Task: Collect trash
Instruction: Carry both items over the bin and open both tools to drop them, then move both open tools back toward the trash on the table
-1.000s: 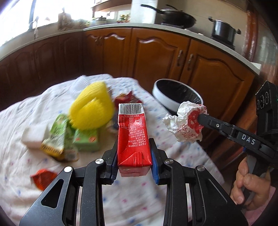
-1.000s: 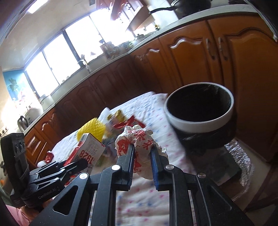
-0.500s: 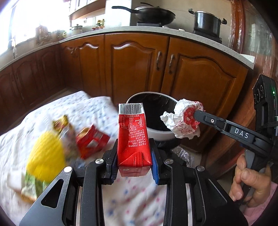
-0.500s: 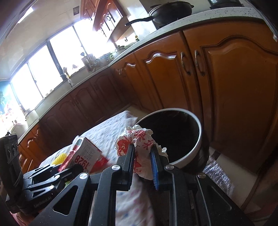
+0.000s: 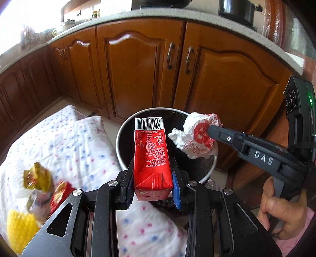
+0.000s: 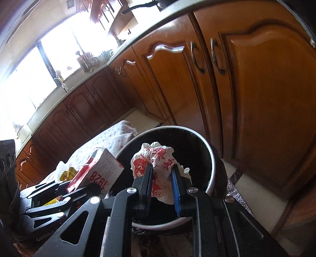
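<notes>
Now the left gripper is clamped on a red carton, which stands upright between its fingers at the lower middle of the left wrist view. The barcode end of the carton points up, and the carton shows in front of the trash bin. The right gripper is closed around a crumpled white and red wrapper; in the right wrist view this wrapper hangs over the open mouth of the bin, in the lower middle of the frame. In the left wrist view the same wrapper is at the middle right, over the right part of the bin rim, just beside the carton but not touching it.

The bin has a white rim and a black bag inside, and it stands on a pale floor close to the wooden cabinets. These brown cabinets with curved door panels and metal handles fill the upper half of both views, under a light countertop. A dark pot stands on the countertop at the upper right of the left wrist view. Bright windows are at the upper left of the right wrist view.

At the lower left of the left wrist view lies a white cloth with small red and blue dots. On it, blurred, are a gold wrapper, a red wrapper and a yellow thing.
</notes>
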A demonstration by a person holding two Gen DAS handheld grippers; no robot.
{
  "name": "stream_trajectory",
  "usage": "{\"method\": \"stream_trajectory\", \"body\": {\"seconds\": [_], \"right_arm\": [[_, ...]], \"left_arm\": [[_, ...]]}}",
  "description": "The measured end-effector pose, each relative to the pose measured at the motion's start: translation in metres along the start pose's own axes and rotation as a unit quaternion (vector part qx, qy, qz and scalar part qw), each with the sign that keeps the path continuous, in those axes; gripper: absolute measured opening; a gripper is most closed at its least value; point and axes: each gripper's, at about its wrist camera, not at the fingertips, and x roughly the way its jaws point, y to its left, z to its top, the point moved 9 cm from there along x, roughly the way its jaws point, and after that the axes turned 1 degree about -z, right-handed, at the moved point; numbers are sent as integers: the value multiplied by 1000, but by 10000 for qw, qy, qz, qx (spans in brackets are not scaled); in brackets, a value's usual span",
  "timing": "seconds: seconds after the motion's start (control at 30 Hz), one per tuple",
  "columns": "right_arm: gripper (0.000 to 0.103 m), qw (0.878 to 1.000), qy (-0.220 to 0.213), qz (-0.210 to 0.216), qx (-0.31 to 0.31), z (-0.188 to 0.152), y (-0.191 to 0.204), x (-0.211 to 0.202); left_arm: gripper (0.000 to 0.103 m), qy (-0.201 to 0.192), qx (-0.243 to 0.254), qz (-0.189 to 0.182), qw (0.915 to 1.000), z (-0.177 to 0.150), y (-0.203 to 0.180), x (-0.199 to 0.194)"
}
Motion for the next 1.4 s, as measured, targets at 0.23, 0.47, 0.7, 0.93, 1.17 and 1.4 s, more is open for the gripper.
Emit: {"method": "stream_trajectory", "body": {"seconds": [0.23,0.47,0.7,0.93,1.17,1.4], "right_arm": [[21,9997,217,-46,89,0,-11,21],[30,9992,374,-121,115,3,-12,35],[53,9993,260,-44,281,5,-14,26],[71,9996,-55,89,276,3,2,-3],[85,9988,-369,240,234,-16,33,-38],[90,9979,-505,390,91,-45,66,-61]], "left_arm": [[29,343,30,-17,9994,5,-7,36],[29,510,64,-28,9987,7,-3,54],[50,437,6,0,9990,5,-2,47],[53,190,-256,-8,9995,1,11,17],[61,-188,-574,85,9981,-19,25,-29],[65,-434,-874,188,9951,-51,41,-70]]}}
